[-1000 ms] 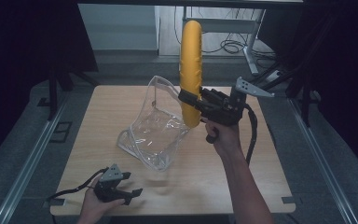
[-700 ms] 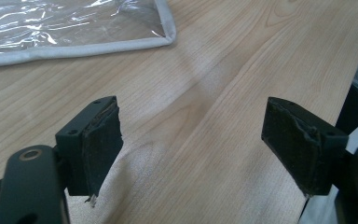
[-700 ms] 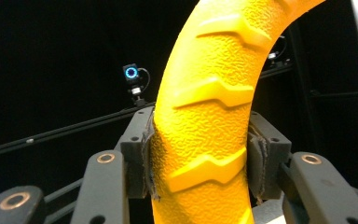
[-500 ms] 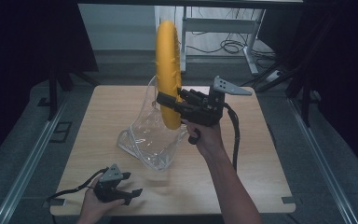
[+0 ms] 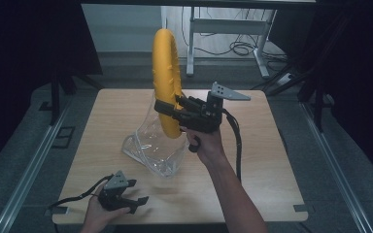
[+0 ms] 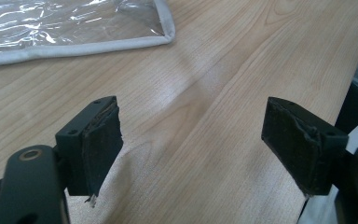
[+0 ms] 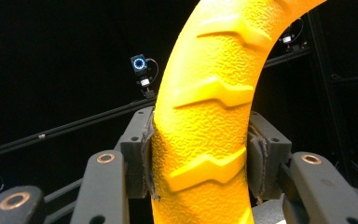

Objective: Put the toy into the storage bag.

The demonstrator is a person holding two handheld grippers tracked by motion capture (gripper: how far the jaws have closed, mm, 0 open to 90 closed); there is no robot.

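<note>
**Right gripper clamped on yellow ring, left gripper idle**

Count: one yellow ring (image 5: 167, 80), one clear plastic bag (image 5: 151, 145), one wooden table (image 5: 252, 160), two grippers.

Ring orientation: the ring stands on edge, seen nearly edge-on from the high view. Its long axis runs vertically, rising well above the right gripper (image 5: 167, 108) and dropping just below it. The lower end sits at the open mouth of the bag, directly beneath the jaws; whether it touches the plastic cannot be told. In the right gripper view, the ring (image 7: 209, 116) arcs up and away from the jaws, its textured outer face with raised chevron ribs turned toward the camera.

Right gripper: the jaws are closed onto the ring, one pad pressed against each side of it. The gripper is held above the table, pointing toward the person's left.

Left gripper (image 5: 138, 191): it rests at the near left of the table, well apart from the right gripper. Its jaws (image 6: 193, 149) stand wide apart with nothing between them. The white-edged corner of the bag (image 6: 74, 28) lies ahead of them.
</note>
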